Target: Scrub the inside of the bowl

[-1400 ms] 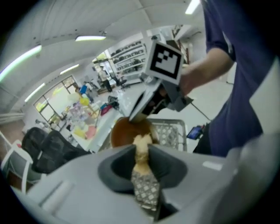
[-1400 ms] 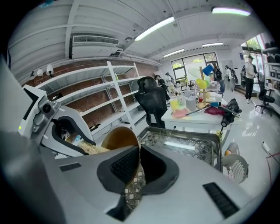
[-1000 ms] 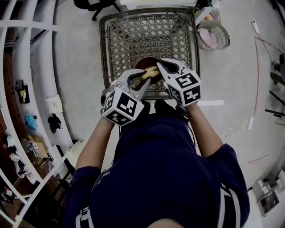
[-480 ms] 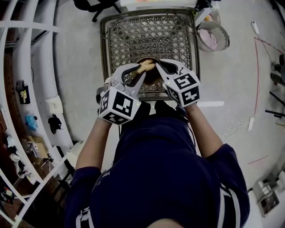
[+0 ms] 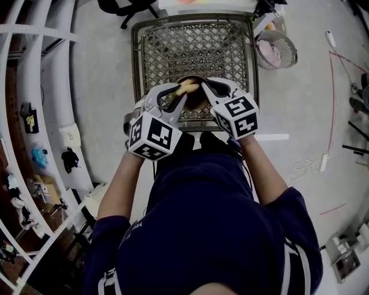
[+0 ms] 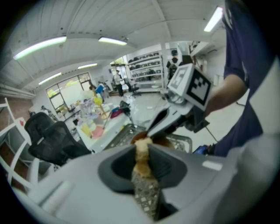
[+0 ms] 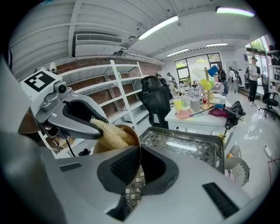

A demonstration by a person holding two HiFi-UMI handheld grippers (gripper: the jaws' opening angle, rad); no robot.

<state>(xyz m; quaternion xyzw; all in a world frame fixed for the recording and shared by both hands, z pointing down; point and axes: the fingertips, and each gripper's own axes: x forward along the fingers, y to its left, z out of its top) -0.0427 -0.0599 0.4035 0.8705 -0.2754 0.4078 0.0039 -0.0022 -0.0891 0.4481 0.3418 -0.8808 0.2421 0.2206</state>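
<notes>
A brown bowl [image 5: 197, 101] is held above the near edge of a metal mesh basket [image 5: 173, 52]. My right gripper [image 5: 205, 87] is shut on its rim; in the right gripper view the thin rim runs between the pads and the bowl [image 7: 127, 134] opens to the left. My left gripper [image 5: 185, 91] is shut on a tan loofah scrubber [image 5: 188, 87]. The loofah [image 7: 110, 134] reaches into the bowl's opening. In the left gripper view the loofah [image 6: 141, 161] is pinched between the jaws, with the bowl [image 6: 165, 141] just beyond it.
The basket stands on a grey floor. A small wire bin [image 5: 275, 47] with a pink cloth sits to its right. White shelving [image 5: 34, 86] lines the left side. Cables [image 5: 331, 86] lie on the floor at the right. A black chair base [image 5: 124, 8] is behind the basket.
My left gripper has shifted a little left and away from me, carrying the loofah up along the bowl. The right gripper and the bowl have barely moved.
</notes>
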